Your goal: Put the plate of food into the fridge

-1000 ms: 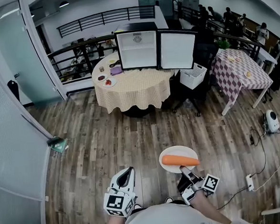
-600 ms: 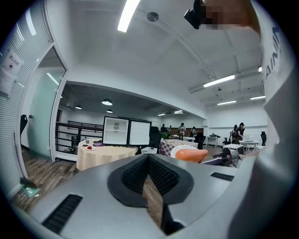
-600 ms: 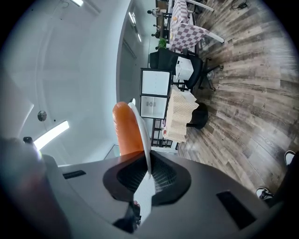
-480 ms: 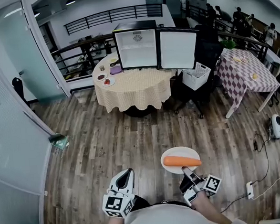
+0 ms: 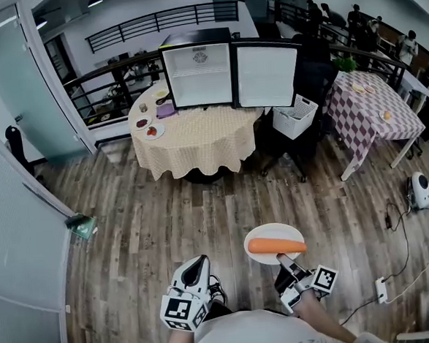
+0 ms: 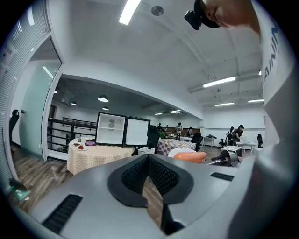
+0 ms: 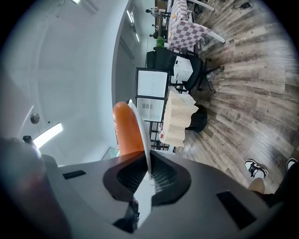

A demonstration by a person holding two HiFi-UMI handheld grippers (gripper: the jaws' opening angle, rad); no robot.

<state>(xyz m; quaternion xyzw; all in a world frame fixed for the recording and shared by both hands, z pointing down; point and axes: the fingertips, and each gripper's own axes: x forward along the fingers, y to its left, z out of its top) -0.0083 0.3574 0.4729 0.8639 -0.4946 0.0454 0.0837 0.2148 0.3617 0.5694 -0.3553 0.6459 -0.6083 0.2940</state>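
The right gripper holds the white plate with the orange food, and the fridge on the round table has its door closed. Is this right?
Not quite. The head view shows the fridge door open, not closed. The right gripper does hold the plate with the orange food.

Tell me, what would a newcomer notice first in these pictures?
Most likely the long orange food lying on a white plate, low in the head view, with the right hand-held gripper clamped on the plate's near rim. Next, the small fridge with its door wide open, standing on a round cloth-covered table across the wooden floor.
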